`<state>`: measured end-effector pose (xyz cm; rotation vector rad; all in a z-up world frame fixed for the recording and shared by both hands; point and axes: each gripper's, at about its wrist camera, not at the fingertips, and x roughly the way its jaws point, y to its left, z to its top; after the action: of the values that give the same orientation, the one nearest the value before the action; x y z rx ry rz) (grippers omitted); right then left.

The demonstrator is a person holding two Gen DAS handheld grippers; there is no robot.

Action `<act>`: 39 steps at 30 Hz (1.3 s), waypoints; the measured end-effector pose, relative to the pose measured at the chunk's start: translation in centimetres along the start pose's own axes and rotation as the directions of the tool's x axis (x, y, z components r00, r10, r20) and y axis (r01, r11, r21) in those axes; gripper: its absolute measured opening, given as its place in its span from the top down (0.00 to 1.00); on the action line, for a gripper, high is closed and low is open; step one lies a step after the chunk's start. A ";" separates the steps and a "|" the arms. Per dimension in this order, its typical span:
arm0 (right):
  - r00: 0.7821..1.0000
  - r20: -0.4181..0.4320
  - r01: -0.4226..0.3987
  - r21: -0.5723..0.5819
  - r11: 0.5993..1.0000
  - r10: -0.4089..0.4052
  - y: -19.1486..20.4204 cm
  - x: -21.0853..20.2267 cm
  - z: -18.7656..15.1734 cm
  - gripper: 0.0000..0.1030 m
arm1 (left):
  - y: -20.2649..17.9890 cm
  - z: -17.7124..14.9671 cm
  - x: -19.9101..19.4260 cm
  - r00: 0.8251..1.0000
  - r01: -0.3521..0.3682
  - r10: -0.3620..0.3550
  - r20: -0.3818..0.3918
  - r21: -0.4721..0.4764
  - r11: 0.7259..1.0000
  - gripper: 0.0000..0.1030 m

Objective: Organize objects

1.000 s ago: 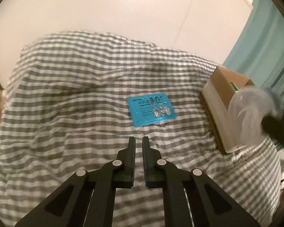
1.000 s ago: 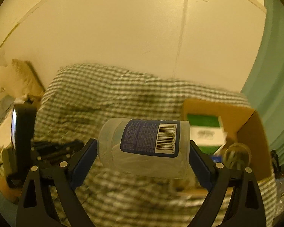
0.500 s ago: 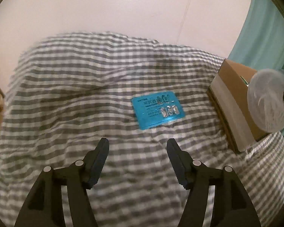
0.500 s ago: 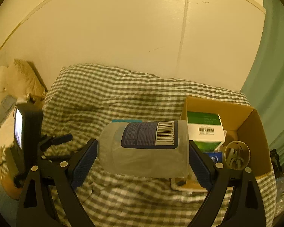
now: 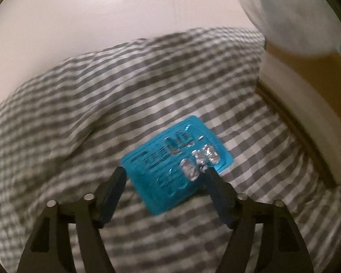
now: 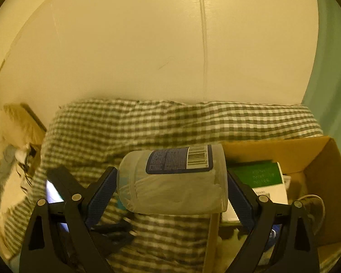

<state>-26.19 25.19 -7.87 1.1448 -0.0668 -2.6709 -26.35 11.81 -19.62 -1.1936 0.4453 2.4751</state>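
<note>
A blue blister pack (image 5: pixel 177 163) lies flat on the grey checked bedcover (image 5: pixel 102 104). My left gripper (image 5: pixel 163 173) is open, low over the cover, with its fingers on either side of the pack's near end. My right gripper (image 6: pixel 170 188) is shut on a clear plastic tub with a dark label and barcode (image 6: pixel 172 179), held sideways in the air next to the left edge of an open cardboard box (image 6: pixel 316 159). The tub also shows blurred at the top right of the left wrist view (image 5: pixel 293 16).
The cardboard box (image 5: pixel 307 95) stands on the bed to the right of the pack. It holds a green and white carton (image 6: pixel 259 175) and a small round item (image 6: pixel 311 209). A wall lies behind the bed, a teal curtain (image 6: pixel 329 68) to the right.
My left gripper opened and moved forward and down, so its fingers now flank the blue pack. My right gripper carried the tub rightward, closer to the box.
</note>
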 end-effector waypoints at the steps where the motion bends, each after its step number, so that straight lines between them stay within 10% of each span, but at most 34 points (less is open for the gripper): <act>1: 1.000 0.006 -0.017 0.009 1.000 0.017 -0.4 0.0 0.1 0.11 | -0.2 0.2 0.1 1.000 0.018 -0.018 0.007 0.018 1.000 0.25; 5: 1.000 0.017 -0.017 0.026 0.999 0.017 -0.7 -0.1 0.3 0.11 | -0.6 0.7 1.6 0.997 0.072 -0.071 -0.021 0.053 0.996 0.09; 12: 1.000 0.012 -0.012 0.033 0.999 0.012 -0.8 -0.8 -0.2 0.11 | 0.8 0.2 2.2 0.987 0.148 -0.149 -0.061 -0.027 0.989 0.09; 17: 1.000 0.006 -0.009 0.046 0.999 0.009 -1.1 -1.7 -1.0 0.11 | 2.0 0.4 0.4 0.988 0.153 -0.155 -0.025 -0.075 0.985 0.53; 24: 0.999 0.020 -0.036 0.056 0.998 0.035 -1.1 -2.2 -1.4 0.12 | 2.8 0.8 -3.3 0.987 0.136 -0.127 0.095 -0.086 0.987 0.86; 39: 0.993 0.119 -0.016 -0.039 0.999 0.021 3.0 -11.0 -0.9 0.13 | 2.3 2.1 -17.7 0.983 0.138 -0.098 0.156 -0.271 0.953 0.93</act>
<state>-17.63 24.88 -0.33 0.9677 -0.0471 -2.7100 -18.55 7.56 -4.01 -1.0991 -0.0184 2.5553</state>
